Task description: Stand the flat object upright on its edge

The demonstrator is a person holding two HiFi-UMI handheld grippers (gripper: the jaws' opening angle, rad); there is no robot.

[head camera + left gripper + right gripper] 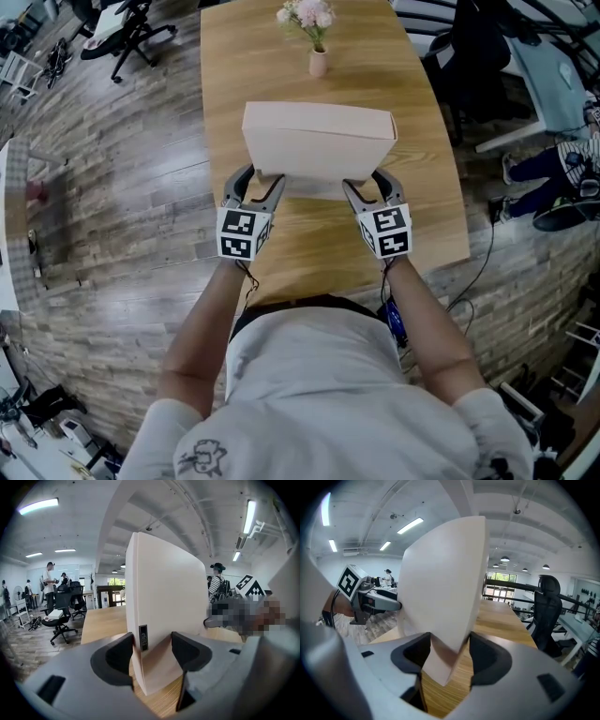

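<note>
Both left gripper (262, 180) and right gripper (366, 183), jaws wide, clamp lower corners of the white box (319, 141)

Around you: grey plank floor (122, 216), black office chairs (131, 33), long wooden desk (253, 66) with flower vase (318, 62) — ceiling strip lights (38, 506) on.

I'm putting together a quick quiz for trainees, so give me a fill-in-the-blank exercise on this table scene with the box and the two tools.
1. The left tool and the right tool both have their jaws closed on the same flat ____.
2. Beyond that object, on the table, stands a small vase holding ____.
3. The table top is made of ____.

Missing words: box; flowers; wood.
</note>
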